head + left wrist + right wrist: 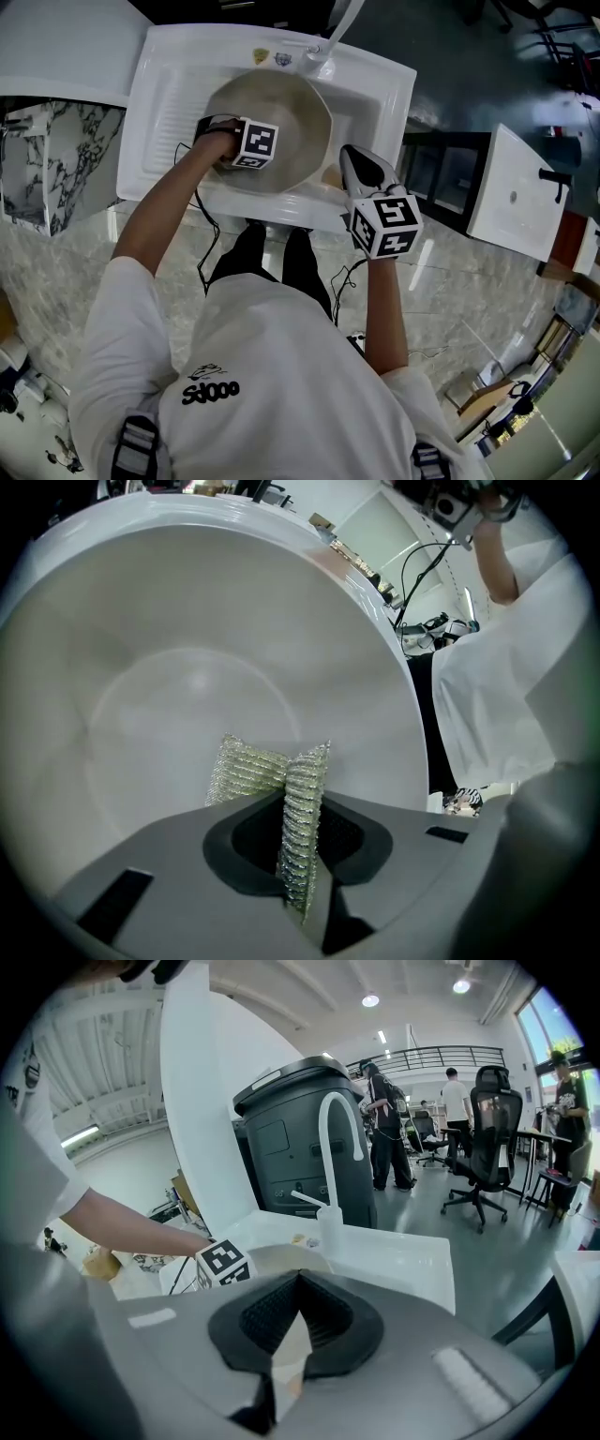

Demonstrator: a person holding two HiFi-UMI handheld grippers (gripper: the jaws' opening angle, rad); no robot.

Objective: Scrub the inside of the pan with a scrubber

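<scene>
Head view: white shirt [272, 375] nearest, filling 6 o'clock. Pan [295, 117] sits in the sink [380, 84], nearly filling the basin; the free drainboard is at 9 o'clock and the faucet [328, 42] at 12. Left gripper [246, 157] is inside the pan, its jaws hidden under the cube. Right gripper [349, 155] is at the pan's 4 o'clock rim.

Left gripper view: jaws clenched on the mesh scrubber [281, 780], which points at the pan's inner wall [187, 667]. Contact is hard to judge. The pan rim arcs from 10 to 3 o'clock.

Right gripper view: jaws closed at the tips on a pale edge that reads as the pan's near rim, mostly hidden. Open floor, a chair [487, 1147] and people at 2 o'clock.
</scene>
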